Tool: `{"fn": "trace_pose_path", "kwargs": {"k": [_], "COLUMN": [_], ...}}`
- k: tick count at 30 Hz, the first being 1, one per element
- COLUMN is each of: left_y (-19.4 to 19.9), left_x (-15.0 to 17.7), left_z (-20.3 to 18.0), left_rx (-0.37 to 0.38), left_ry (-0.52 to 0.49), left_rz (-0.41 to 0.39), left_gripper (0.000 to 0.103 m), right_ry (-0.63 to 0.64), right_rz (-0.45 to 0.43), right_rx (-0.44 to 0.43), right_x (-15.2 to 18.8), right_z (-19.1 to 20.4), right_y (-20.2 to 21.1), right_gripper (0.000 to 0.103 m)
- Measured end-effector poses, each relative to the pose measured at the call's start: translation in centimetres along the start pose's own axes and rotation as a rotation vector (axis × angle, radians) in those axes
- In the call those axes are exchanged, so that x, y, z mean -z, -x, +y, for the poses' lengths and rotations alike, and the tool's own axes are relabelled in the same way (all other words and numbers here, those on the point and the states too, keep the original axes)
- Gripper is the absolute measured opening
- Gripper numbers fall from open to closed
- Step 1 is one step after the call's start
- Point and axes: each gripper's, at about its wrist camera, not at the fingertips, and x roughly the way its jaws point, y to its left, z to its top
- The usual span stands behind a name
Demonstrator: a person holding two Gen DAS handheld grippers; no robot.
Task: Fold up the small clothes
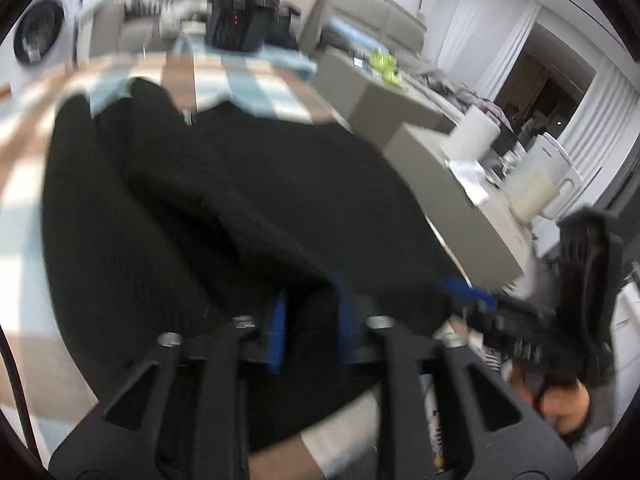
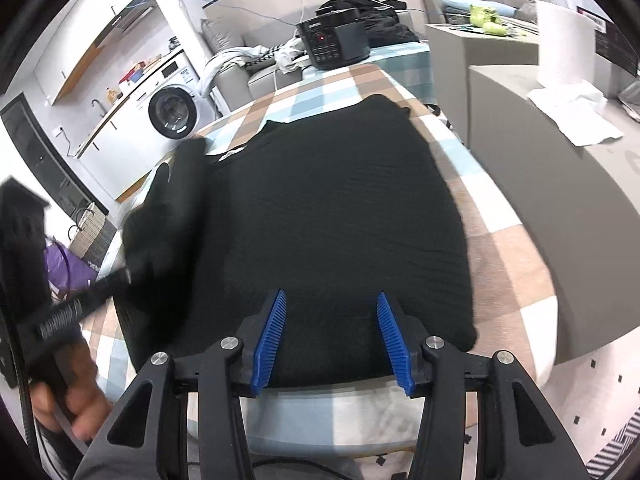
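The black garment (image 2: pixel 328 216) is spread lengthwise up the frame; its near hem lies between the right hand-held gripper (image 2: pixel 332 336), jaws apart. The left hand-held gripper (image 1: pixel 310 320) is parted over a fold.

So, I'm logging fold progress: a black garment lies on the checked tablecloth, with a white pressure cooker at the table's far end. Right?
Not quite: the pressure cooker is black, not white, as the right wrist view shows. The rest holds: the black garment lies on the checked tablecloth.

Bright even daylight; left view motion-blurred, right sharper; fisheye edges vignetted.
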Motion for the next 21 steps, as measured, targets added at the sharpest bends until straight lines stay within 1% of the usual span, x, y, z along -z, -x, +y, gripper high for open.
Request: {"fn": "trace_pose_path", "kwargs": {"k": [2, 3, 4, 5, 7, 10, 11, 12, 13, 14, 15, 18, 21], "left_y": [1.3, 2.3, 3.1, 3.9, 5.3, 6.5, 6.8, 7.1, 7.4, 7.7, 8.3, 8.4, 8.5], "left_x": [0.9, 1.3, 1.6, 2.0, 2.5, 2.8, 3.0, 3.1, 3.2, 3.5, 3.8, 4.0, 4.1], "left_z": [1.0, 1.5, 1.9, 2.2, 2.9, 3.8, 4.3, 4.8, 5.2, 5.7, 6.3, 7.7, 8.5], "left_rx": [0.022, 0.019, 0.011, -0.008, -0.088, -0.2, -0.237, -0.255, -0.271, -0.288, -0.305, -0.324, -0.338], "left_ry": [0.038, 0.058, 0.068, 0.071, 0.073, 0.089, 0.101, 0.105, 0.108, 0.112, 0.12, 0.14, 0.149], "left_rz": [-0.029, -0.046, -0.051, -0.058, -0.083, -0.096, -0.098, -0.097, -0.098, -0.098, -0.097, -0.089, -0.084], "left_gripper": [0.052, 0.056, 0.063, 0.064, 0.065, 0.067, 0.069, 0.07, 0.073, 0.077, 0.08, 0.082, 0.093], "right_ry": [-0.011, -0.015, -0.015, -0.011, 0.0, 0.022, 0.038, 0.051, 0.069, 0.093, 0.109, 0.157, 0.181], "right_rz": [-0.003, -0.004, -0.003, -0.001, 0.003, 0.02, 0.032, 0.042, 0.05, 0.059, 0.066, 0.088, 0.095], "right_rx": [-0.011, -0.022, -0.033, -0.045, -0.075, -0.141, -0.168, -0.179, -0.183, -0.186, -0.187, -0.195, -0.194], "right_x": [-0.2, -0.3, -0.4, -0.6, -0.8, -1.1, -1.1, -1.2, -1.1, -1.1, -1.2, -1.4, -2.0], "right_z": [-0.2, -0.2, -0.1, 0.2, 1.0, 2.7, 3.5, 4.2, 4.8, 5.7, 6.4, 8.4, 9.6], "right_y": [0.1, 0.0, -0.1, -0.3, -0.8, -1.7, -2.0, -2.4, -2.6, -3.0, -3.3, -4.3, -5.3], "right_gripper": [0.049, 0.049, 0.05, 0.05, 0.05, 0.05, 0.051, 0.053, 0.056, 0.056, 0.056, 0.057, 0.057]}}
